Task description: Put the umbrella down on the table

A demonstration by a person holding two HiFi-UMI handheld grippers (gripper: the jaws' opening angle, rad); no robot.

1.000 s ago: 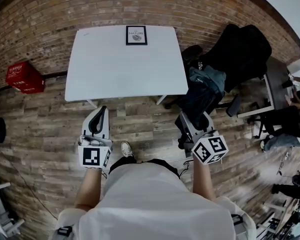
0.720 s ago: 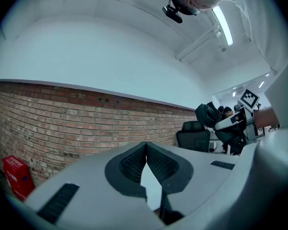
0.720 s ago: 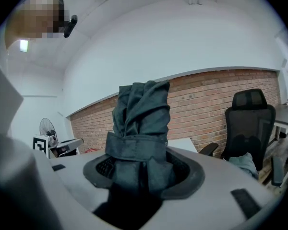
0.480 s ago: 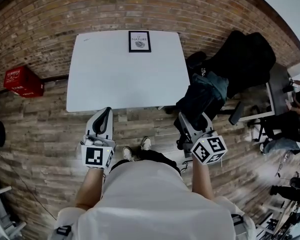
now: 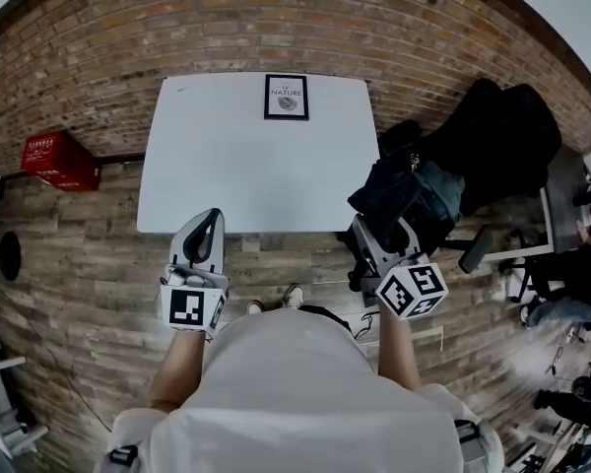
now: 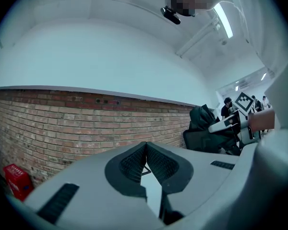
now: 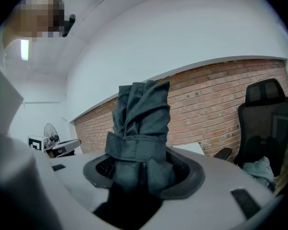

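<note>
Umbrella (image 7: 139,128) is held off the table (image 5: 256,180), folded and bound by its strap, and is clenched between the jaws of the right gripper (image 5: 384,233), whose pads are pressed on its dark fabric from both sides. The table's near edge is seen just ahead of both grippers. Its white top is left bare apart from a framed card (image 5: 286,97) at the far edge, so wide open room is offered across the middle. The far side is closed off by a brick wall (image 5: 276,28). The right edge is crowded by an office chair (image 5: 502,126) draped with clothing, close beside the umbrella. To the left, bare wooden floor (image 5: 79,284) is shown, with a red crate (image 5: 54,156) set against the wall.

In the right gripper view the umbrella's long axis is seen rising upright out of the jaws. The bunched canopy end is pointed up, and the strap is wrapped just above the pads. The lower end is sunk in shadow between the jaws and cannot be made out.

The left gripper (image 5: 199,236) is held level beside the right, its jaws brought together at the tips with nothing between them.
</note>
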